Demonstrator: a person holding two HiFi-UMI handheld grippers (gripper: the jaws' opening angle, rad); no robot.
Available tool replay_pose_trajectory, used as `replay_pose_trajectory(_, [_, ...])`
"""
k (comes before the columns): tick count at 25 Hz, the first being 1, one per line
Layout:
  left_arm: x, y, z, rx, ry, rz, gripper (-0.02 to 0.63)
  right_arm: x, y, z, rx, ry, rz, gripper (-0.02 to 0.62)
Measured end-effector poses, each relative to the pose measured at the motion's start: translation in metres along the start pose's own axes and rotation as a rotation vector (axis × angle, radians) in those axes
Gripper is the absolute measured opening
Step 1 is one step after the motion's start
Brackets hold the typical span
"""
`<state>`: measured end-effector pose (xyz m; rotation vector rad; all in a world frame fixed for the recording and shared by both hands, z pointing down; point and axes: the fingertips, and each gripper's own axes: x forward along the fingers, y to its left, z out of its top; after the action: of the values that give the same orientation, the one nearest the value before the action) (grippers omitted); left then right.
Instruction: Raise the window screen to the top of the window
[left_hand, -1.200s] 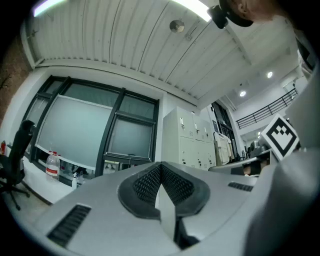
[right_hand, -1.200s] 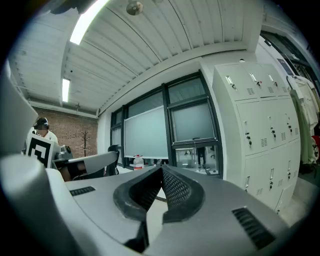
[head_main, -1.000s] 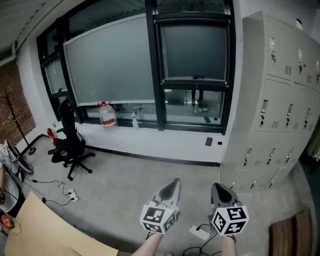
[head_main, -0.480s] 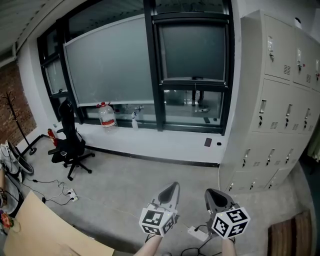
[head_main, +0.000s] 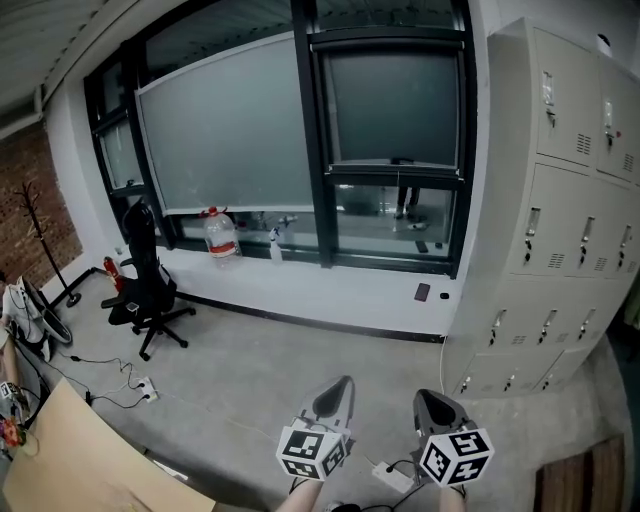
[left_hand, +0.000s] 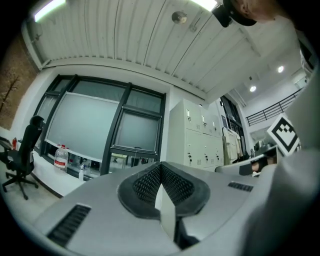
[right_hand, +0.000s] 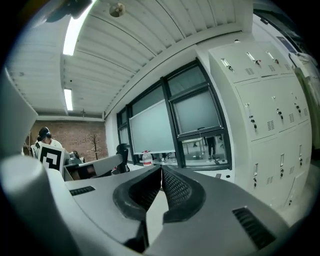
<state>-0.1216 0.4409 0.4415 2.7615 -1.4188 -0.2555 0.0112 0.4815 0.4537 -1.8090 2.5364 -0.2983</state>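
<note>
The window screen (head_main: 395, 100) is a grey panel in the narrow right-hand window, in the head view. Its bottom bar with a small pull (head_main: 400, 161) sits about two thirds of the way down, with clear glass below it. Both grippers are held low over the floor, far short of the window. My left gripper (head_main: 338, 388) is shut with nothing between its jaws. My right gripper (head_main: 432, 402) is shut too and holds nothing. The same screen (left_hand: 136, 129) shows small in the left gripper view, and the screen (right_hand: 197, 111) in the right gripper view.
Tall grey lockers (head_main: 560, 200) stand right of the window. A wide sill (head_main: 340, 290) carries a water bottle (head_main: 220, 235) and a spray bottle (head_main: 273, 243). A black office chair (head_main: 145, 290) stands at left. A power strip (head_main: 395, 478) and cables lie by the grippers.
Both grippers have sunk slightly lower in the head view and stay shut. The view has shifted a little; the screen has not moved.
</note>
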Motion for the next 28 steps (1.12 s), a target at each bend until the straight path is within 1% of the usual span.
replay_pose_trajectory(2, [0.008,0.005,-0.006,0.017,0.015,0.004,0.003,0.007,-0.008,0.001,0.028,-0.028,-0.012,0.006])
replay_pose_trajectory(4, [0.020,0.015,-0.016,0.024,0.033,0.007,0.003,0.017,-0.019,0.002,0.016,-0.059,-0.059,0.006])
replay_pose_trajectory(6, [0.037,0.027,-0.027,0.021,0.045,0.008,0.003,0.034,-0.033,0.001,-0.001,-0.066,-0.091,0.006])
replay_pose_trajectory(8, [0.060,0.044,-0.036,0.024,0.047,0.011,0.003,0.061,-0.046,0.000,0.001,-0.060,-0.091,0.006])
replay_pose_trajectory(12, [0.126,0.096,-0.046,0.013,0.032,0.022,0.003,0.140,-0.076,0.010,-0.037,-0.065,-0.093,0.006])
replay_pose_trajectory(15, [0.178,0.145,-0.037,-0.005,0.006,0.033,0.003,0.209,-0.091,0.030,-0.048,-0.076,-0.092,0.006])
replay_pose_trajectory(17, [0.210,0.177,-0.029,-0.017,-0.011,0.025,0.003,0.254,-0.097,0.044,-0.078,-0.072,-0.098,0.006])
replay_pose_trajectory(20, [0.253,0.216,-0.032,-0.008,0.001,0.009,0.003,0.306,-0.110,0.054,-0.123,-0.060,-0.120,0.006])
replay_pose_trajectory(22, [0.281,0.237,-0.034,0.003,0.014,0.005,0.003,0.332,-0.123,0.058,-0.103,-0.059,-0.140,0.006])
replay_pose_trajectory(25, [0.322,0.256,-0.031,0.014,0.014,-0.008,0.003,0.362,-0.150,0.064,-0.065,-0.063,-0.172,0.006])
replay_pose_trajectory(28, [0.365,0.271,-0.046,0.010,0.046,-0.023,0.003,0.398,-0.183,0.063,-0.028,-0.058,-0.200,0.006])
